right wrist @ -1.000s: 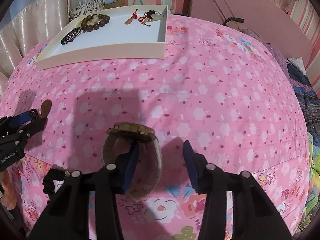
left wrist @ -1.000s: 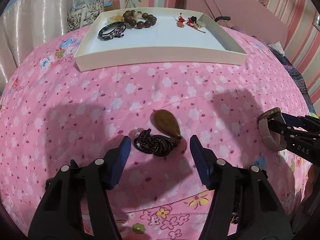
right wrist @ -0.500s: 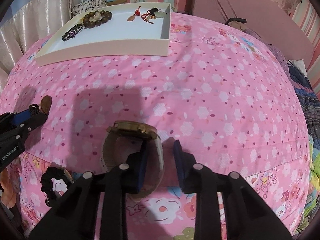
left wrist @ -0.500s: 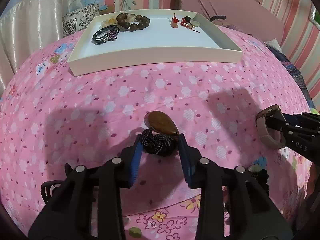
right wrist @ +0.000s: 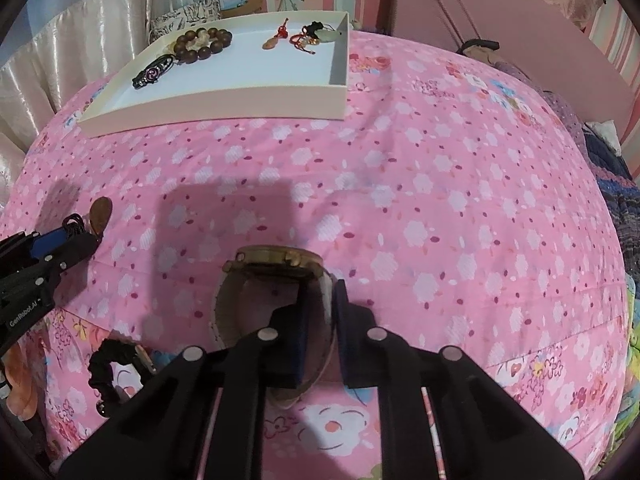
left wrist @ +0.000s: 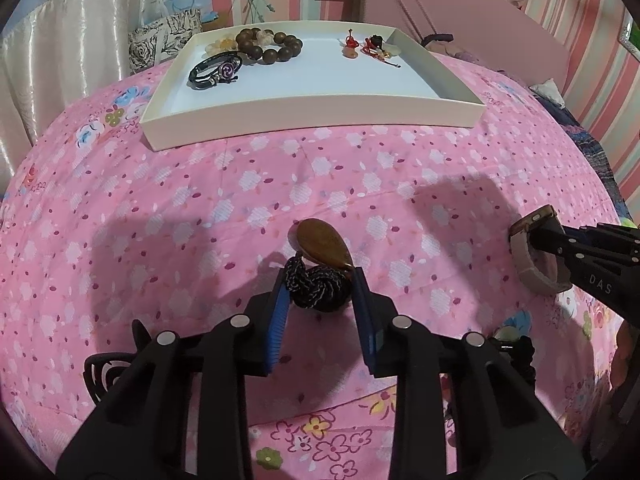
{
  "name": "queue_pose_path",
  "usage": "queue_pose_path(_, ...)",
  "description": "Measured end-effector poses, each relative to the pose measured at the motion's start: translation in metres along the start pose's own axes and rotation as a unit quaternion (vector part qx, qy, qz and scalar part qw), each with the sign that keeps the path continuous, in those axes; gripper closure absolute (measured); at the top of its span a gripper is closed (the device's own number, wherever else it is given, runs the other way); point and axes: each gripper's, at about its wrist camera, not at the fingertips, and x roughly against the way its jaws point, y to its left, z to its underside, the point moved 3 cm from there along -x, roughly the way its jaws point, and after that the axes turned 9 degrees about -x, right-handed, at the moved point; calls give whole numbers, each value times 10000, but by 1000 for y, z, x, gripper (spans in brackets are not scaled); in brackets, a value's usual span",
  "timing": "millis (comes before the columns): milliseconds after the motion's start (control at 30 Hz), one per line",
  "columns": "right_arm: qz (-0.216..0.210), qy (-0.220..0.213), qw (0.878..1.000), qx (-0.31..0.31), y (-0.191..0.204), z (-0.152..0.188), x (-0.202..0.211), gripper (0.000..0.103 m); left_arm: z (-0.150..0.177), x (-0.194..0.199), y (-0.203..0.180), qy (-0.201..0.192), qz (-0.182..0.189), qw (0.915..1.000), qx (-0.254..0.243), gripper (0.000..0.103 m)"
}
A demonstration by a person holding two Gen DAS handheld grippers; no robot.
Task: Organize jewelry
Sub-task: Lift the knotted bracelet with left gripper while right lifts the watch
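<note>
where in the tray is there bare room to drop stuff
The white tray is bare across its near half and middle. Its far-left corner is crowded with the bead bracelet and black cord bracelet; the red charms fill the far right.

A bed under a pink flowered bedspread (left wrist: 360, 168) carries a shallow white tray (left wrist: 316, 114) at its far side. Nearer than the tray lie a brown teardrop pendant on a bunched dark cord (left wrist: 322, 246) and, to its right, a beige-strapped wristwatch (right wrist: 276, 268); a black scrunchie (right wrist: 106, 364) lies nearer still.
</note>
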Motion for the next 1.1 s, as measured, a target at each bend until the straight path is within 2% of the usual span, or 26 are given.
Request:
queue_pose_path(367,-224,-128,9994,-250,-7,-4,1,94,0,2,1,-35,-112,9999,-2,74)
queue_pose_path(1100,-249,-454,9976,-465,-12,-9,7,95,2,4,6,-70,-71,9999,120,74)
